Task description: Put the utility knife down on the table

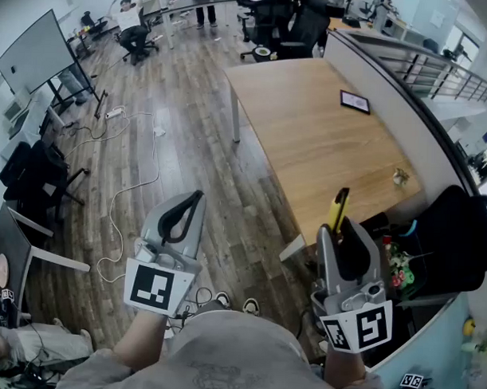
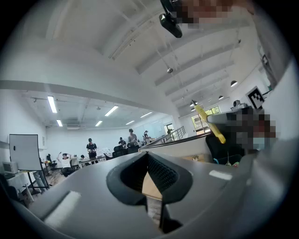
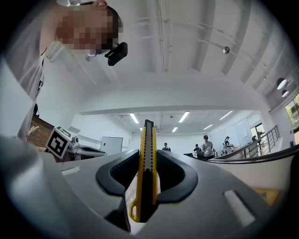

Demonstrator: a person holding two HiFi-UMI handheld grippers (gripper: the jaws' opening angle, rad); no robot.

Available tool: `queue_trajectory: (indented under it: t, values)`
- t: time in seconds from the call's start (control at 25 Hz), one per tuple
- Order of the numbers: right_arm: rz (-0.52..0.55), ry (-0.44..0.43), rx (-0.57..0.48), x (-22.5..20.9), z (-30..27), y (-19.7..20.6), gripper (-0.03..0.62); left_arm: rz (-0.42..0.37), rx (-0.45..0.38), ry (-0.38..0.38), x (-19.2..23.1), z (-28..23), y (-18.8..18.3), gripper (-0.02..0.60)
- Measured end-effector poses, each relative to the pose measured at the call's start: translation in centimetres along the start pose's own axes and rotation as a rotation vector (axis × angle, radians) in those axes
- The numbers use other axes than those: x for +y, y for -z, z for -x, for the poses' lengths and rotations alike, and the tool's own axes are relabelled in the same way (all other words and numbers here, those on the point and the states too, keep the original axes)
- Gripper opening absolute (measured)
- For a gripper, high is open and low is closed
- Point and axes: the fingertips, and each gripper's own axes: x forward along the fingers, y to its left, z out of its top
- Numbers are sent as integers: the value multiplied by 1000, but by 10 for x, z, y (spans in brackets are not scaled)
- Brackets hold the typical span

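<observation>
A yellow and black utility knife [image 1: 339, 207] stands between the jaws of my right gripper [image 1: 339, 227], which is shut on it. The knife's tip points forward and slightly up, over the near corner of the wooden table [image 1: 309, 136]. In the right gripper view the knife [image 3: 149, 140] runs up the middle of the right gripper [image 3: 148, 156], with the pads against both its sides. My left gripper [image 1: 197, 198] hangs over the floor to the left of the table, shut with nothing in it. Its left gripper view shows the closed, empty left gripper [image 2: 148, 158] and the knife [image 2: 206, 119] off to the right.
A black framed tablet [image 1: 354, 100] and a small object [image 1: 400, 177] lie on the table. A black bag [image 1: 457, 237] sits at the right by the low partition. Cables [image 1: 124, 193] trail over the wood floor, chairs [image 1: 37, 170] and a whiteboard [image 1: 37, 51] stand at the left.
</observation>
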Motion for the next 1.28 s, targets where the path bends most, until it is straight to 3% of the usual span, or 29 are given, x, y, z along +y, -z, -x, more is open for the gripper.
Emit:
queue_trajectory:
  t: [0.8,1.28]
  values:
    - [-13,-12,56,-28,-3,21,126,-6,19,-27,-17,-15,6,0]
    - [-23,-21,102,-40,-83,58,124,15,10,-33,41,-71,30,0]
